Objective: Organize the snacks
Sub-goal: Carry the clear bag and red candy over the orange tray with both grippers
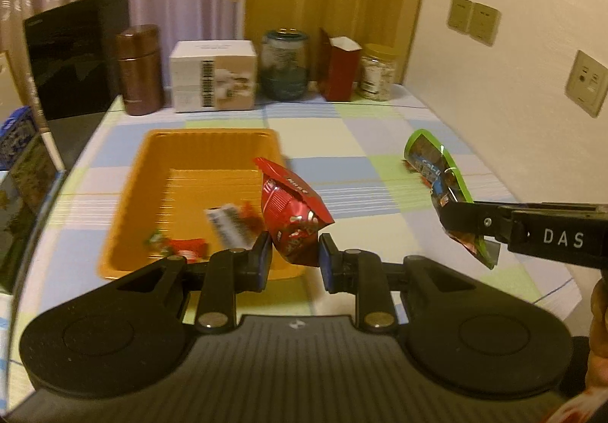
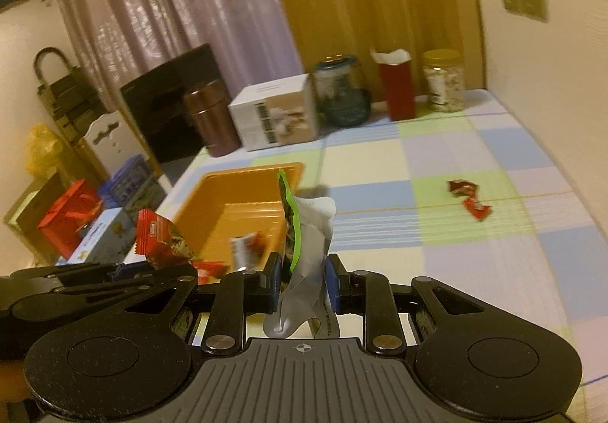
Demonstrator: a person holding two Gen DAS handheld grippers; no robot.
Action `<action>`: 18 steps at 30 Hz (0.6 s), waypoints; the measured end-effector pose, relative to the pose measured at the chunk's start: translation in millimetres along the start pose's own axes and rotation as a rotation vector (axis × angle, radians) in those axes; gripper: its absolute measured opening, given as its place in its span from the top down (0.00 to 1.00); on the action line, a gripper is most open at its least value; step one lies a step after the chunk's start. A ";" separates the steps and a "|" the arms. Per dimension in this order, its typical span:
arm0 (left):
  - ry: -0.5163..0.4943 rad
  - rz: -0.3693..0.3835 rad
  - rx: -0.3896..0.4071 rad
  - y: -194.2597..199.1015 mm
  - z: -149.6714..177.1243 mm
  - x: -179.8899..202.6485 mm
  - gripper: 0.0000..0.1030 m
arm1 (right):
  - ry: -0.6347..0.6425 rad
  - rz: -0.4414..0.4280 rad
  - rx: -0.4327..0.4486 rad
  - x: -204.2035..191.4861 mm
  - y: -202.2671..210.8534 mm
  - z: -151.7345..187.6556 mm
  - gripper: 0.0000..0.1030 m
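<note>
Both packets held, tray ahead and to your left

Your left gripper (image 1: 295, 252) pinches the red packet (image 1: 290, 212) right at the orange tray (image 1: 125, 210)'s near corner; your right gripper (image 2: 303, 280), clamped on the green packet (image 2: 292, 233), sits farther right, the tray lying lengthwise away from you.

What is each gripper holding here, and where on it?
Left gripper pinches the red snack packet by its lower end. Right gripper clamps the green-edged packet near its lower end.

Orange tray (image 1: 159, 172): one; red snack packet (image 1: 292, 210): one; green-edged snack packet (image 1: 437, 172): one; jars (image 1: 285, 62): two; brown canister (image 1: 138, 70): one; white box (image 1: 212, 75): one
</note>
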State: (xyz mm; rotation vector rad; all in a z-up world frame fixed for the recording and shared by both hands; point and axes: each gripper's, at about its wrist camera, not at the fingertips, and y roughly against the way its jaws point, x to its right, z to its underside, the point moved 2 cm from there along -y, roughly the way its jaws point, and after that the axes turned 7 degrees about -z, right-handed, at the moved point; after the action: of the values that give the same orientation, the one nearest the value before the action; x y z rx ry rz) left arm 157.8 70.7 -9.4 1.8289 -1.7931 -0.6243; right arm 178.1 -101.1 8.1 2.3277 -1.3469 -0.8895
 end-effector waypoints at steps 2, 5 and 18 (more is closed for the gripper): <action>0.011 -0.013 -0.003 2.4 -0.5 -11.0 0.77 | 0.004 -0.018 -0.007 -9.5 -6.1 -0.8 0.76; 0.022 -0.037 -0.005 4.4 -1.6 -25.9 0.77 | 0.011 -0.033 -0.016 -20.2 -14.8 -2.3 0.76; 0.018 -0.073 -0.040 -12.5 -8.2 -68.0 0.77 | 0.029 -0.069 -0.054 -42.0 -52.6 -12.7 0.76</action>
State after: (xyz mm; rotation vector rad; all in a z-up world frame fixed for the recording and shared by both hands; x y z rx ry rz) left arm 170.8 139.0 -12.5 1.8745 -1.6967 -0.6649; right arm 206.1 -38.7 4.4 2.3496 -1.2227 -0.8978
